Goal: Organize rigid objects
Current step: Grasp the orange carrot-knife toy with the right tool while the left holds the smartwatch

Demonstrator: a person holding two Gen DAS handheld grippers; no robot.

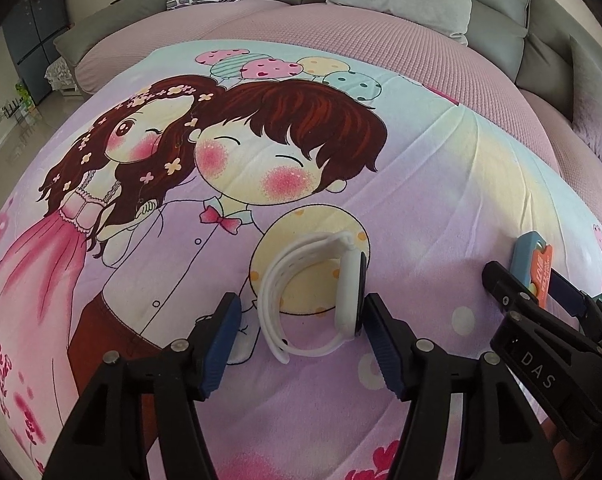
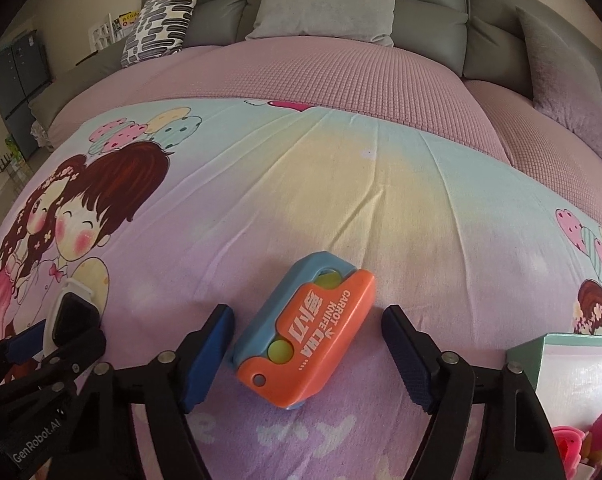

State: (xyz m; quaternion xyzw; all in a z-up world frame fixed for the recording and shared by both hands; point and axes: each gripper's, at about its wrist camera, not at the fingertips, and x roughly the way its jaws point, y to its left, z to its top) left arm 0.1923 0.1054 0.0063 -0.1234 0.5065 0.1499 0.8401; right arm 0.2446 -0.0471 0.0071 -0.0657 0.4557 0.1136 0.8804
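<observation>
On the cartoon-print blanket [image 1: 441, 168] spread over the pink quilted cover [image 2: 341, 76], we have both grippers angled down at their targets.

Left gripper [image 1: 301, 338]: jaws partly open, straddling the white smartwatch [image 1: 317, 300]. Watch lies on its side, band looped, dark screen facing the right-hand pad [image 1: 381, 344]. That pad sits just beside or touching the watch case; we can't tell which. The left-hand pad [image 1: 221, 344] is clearly apart from the band. So no squeeze on it, watch rests on the blanket, on the yellow printed circle.

Right gripper [image 2: 307, 354]: jaws partly open, either side of the carrot knife toy [image 2: 305, 328], an orange and blue block lettered "CARROT KNIFE". Toy lies flat and skewed between the blue pads [image 2: 207, 360]. Left-hand pad just beside its blue edge, the other pad well clear with bare blanket between. Not gripped.

The two grippers are near each other: from the left wrist view we see the right gripper around the toy at far right; from the right wrist view, the watch and left gripper at lower left.

Teal box [image 2: 561, 364] sits at the right edge just beside the right gripper, pink items [image 2: 581, 444] below it, too cropped to identify. Grey sofa [image 2: 421, 4] with grey cushion [image 2: 329, 0] and patterned pillow [image 2: 161, 20] behind.
</observation>
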